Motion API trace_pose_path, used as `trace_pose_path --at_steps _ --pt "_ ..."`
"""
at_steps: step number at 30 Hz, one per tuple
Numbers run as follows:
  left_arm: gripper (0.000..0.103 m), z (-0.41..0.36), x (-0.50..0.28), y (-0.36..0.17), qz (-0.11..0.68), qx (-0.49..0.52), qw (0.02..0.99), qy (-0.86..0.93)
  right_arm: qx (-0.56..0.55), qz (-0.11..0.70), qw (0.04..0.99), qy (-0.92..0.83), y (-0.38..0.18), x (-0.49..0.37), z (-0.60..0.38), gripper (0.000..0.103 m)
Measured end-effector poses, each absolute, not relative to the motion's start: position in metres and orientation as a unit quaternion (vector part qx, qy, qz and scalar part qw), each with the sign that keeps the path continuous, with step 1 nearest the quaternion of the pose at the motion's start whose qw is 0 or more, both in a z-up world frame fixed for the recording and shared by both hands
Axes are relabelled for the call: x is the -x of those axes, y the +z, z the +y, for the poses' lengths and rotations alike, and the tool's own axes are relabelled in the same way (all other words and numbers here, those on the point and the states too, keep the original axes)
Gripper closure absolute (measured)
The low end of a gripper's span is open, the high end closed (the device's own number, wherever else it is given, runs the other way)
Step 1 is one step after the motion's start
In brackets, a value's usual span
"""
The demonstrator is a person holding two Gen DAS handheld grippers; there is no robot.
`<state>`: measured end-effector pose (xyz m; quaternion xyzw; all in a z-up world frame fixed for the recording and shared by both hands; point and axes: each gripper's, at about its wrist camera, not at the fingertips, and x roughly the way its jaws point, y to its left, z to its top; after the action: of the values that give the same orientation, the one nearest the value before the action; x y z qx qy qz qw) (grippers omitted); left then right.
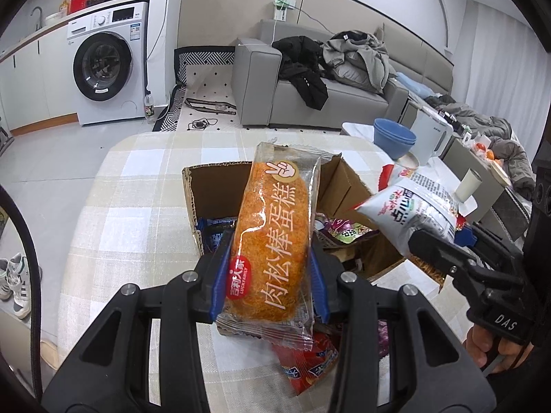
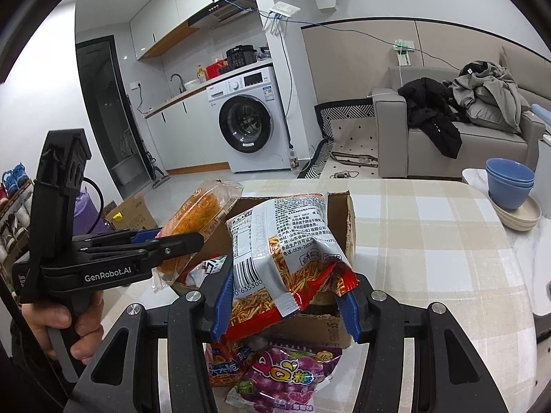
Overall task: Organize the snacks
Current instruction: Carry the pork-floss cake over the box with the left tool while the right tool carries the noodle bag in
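My left gripper (image 1: pixel 270 275) is shut on an orange meat-floss cake packet (image 1: pixel 275 237) and holds it above the open cardboard box (image 1: pixel 220 186); the packet also shows in the right wrist view (image 2: pixel 196 220). My right gripper (image 2: pixel 286 296) is shut on a white and red bag of noodle sticks (image 2: pixel 279 251), also above the box (image 2: pixel 344 213); the bag shows at the right of the left wrist view (image 1: pixel 413 210). The box holds several snack packets (image 1: pixel 344 230).
A purple grape-candy bag (image 2: pixel 286 375) and a red-orange packet (image 1: pixel 306 364) lie on the checked tablecloth (image 1: pixel 137 206) in front of the box. Blue bowls (image 2: pixel 509 186) stand at the table's right. A sofa and washing machine are behind.
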<state>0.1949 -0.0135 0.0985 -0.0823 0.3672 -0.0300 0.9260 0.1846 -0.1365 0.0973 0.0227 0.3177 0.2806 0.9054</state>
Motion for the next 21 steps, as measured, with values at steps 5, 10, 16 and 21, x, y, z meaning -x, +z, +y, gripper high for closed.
trace_pose_path --at_steps 5,10,16,21 --pt "0.066 -0.011 -0.207 0.087 0.385 0.081 0.919 -0.027 -0.014 0.323 0.905 0.275 0.093 -0.192 -0.129 0.051" --pt "0.066 -0.007 -0.218 0.077 0.395 0.083 0.915 -0.02 -0.001 0.324 0.907 0.27 0.089 -0.199 -0.122 0.051" --pt "0.066 -0.004 -0.232 0.066 0.401 0.079 0.913 -0.017 0.017 0.329 0.907 0.263 0.082 -0.209 -0.114 0.051" --pt "0.066 -0.008 -0.242 0.06 0.399 0.072 0.914 -0.013 0.031 0.338 0.905 0.257 0.074 -0.219 -0.108 0.051"
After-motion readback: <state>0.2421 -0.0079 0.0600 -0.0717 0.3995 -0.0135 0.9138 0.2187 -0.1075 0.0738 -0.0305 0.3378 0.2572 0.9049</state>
